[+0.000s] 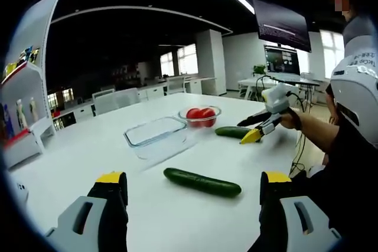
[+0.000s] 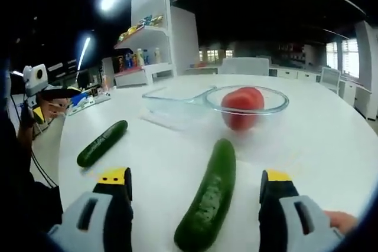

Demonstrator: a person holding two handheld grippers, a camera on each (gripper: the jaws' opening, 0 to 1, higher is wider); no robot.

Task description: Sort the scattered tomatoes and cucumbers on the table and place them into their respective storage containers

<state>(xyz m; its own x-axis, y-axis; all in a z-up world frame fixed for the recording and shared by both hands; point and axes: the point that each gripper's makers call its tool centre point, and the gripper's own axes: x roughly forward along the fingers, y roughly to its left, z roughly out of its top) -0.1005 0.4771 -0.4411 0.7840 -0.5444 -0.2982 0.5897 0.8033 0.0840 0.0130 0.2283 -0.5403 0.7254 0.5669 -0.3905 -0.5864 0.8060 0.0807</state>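
Two dark green cucumbers lie on the white table [image 1: 88, 151]. One cucumber [image 1: 202, 182] lies crosswise just ahead of my left gripper [image 1: 194, 177], which is open and empty. The other cucumber [image 2: 208, 196] runs lengthwise between the jaws of my right gripper [image 2: 195, 177], which is open around it without closing. In the left gripper view, the right gripper [image 1: 255, 131] sits at that cucumber's [image 1: 231, 132] near end. A round glass bowl [image 1: 201, 123] [image 2: 277, 105] holds red tomatoes [image 2: 242, 105]. An empty rectangular glass container [image 1: 156, 137] [image 2: 174, 110] stands beside it.
A shelf unit with bottles [image 2: 142, 51] stands beyond the table's far side. Chairs [image 1: 115, 101] line the back edge. Desks with a monitor [image 1: 282, 63] stand off to the right. The person's arm [image 1: 319, 134] reaches over the table edge. The left gripper [image 2: 36, 95] hangs at the left.
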